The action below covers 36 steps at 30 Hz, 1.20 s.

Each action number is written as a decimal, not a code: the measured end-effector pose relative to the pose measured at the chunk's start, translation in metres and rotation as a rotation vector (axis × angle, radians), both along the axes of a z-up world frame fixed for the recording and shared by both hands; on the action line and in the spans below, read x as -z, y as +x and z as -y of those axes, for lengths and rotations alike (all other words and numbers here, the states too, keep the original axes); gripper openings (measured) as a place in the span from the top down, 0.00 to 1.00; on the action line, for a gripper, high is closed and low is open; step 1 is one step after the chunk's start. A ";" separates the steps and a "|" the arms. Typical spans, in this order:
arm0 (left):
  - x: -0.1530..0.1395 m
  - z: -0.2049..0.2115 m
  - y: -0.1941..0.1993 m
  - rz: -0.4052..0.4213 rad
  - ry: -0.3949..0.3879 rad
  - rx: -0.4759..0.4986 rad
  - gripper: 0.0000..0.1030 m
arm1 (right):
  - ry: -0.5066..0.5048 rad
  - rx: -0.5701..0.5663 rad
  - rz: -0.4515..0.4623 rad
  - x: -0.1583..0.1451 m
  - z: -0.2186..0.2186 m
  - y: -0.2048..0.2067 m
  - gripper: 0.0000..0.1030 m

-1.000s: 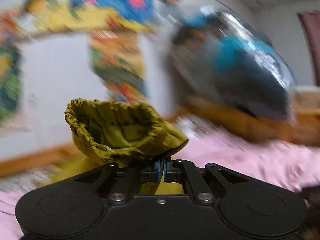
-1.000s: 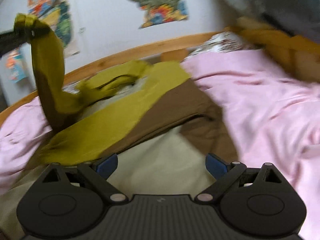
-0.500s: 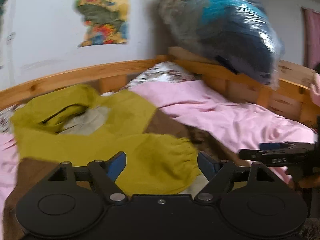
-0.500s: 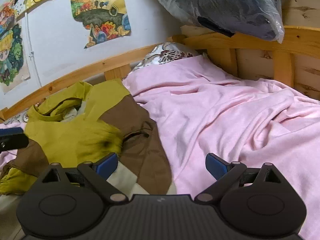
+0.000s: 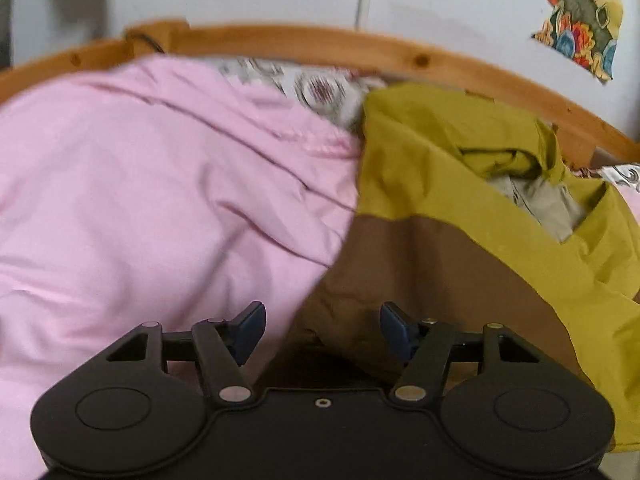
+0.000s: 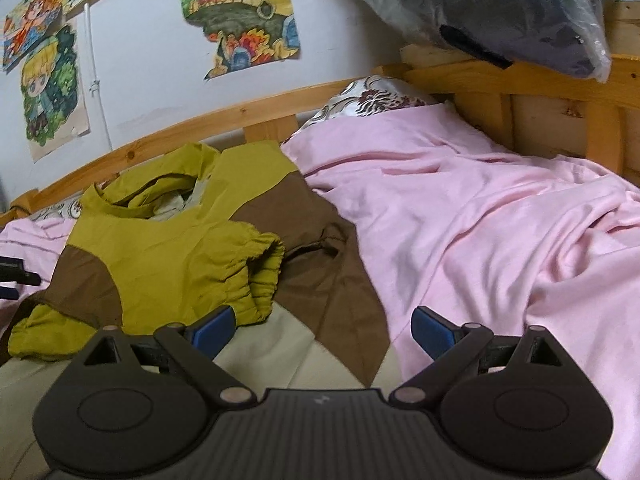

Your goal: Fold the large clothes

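Left gripper [image 5: 322, 318] has its blue pads apart and closing in, nothing pinched; below the gap I see the brown edge of the jacket [image 5: 420, 264] where it meets the pink sheet [image 5: 140, 200]. Right gripper [image 6: 322, 326] I have wide apart too, empty, hanging over the jacket's beige lower panel and brown side panel. Jacket lies spread on the bed, mustard collar end toward the wooden bed rail [image 6: 224, 120], one mustard sleeve [image 6: 240, 268] folded across the chest with its elastic cuff near the middle, the other sleeve bunched at the left edge of the right view. Floral pillow [image 6: 368, 98] sits past the sheet, plastic-wrapped dark bundle [image 6: 500, 12] on the headboard, cartoon posters [image 6: 240, 12] on the wall
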<state>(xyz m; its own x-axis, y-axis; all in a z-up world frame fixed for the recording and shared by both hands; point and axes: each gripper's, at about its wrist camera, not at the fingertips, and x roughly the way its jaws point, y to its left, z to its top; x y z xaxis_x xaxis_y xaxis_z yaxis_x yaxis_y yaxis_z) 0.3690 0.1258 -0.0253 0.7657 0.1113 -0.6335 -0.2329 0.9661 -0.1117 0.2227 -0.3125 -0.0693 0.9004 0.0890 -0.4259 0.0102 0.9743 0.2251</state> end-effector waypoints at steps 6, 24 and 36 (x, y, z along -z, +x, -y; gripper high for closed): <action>0.006 -0.004 0.011 -0.009 0.026 -0.024 0.98 | -0.057 -0.035 0.000 0.007 -0.013 0.002 0.05; -0.016 0.010 -0.015 0.078 0.190 -0.059 0.53 | -0.128 -0.082 0.042 0.001 -0.019 -0.001 0.05; -0.039 0.016 0.048 0.120 0.310 0.028 0.31 | -0.362 -0.290 0.136 -0.041 -0.095 0.094 0.02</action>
<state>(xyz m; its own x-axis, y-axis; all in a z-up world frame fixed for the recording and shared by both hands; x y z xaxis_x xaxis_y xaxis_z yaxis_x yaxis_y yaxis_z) 0.4175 0.1096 0.0139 0.8383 0.2625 -0.4779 -0.2090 0.9642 0.1631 0.3163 -0.2171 -0.0280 0.9101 0.2123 -0.3557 -0.2794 0.9486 -0.1488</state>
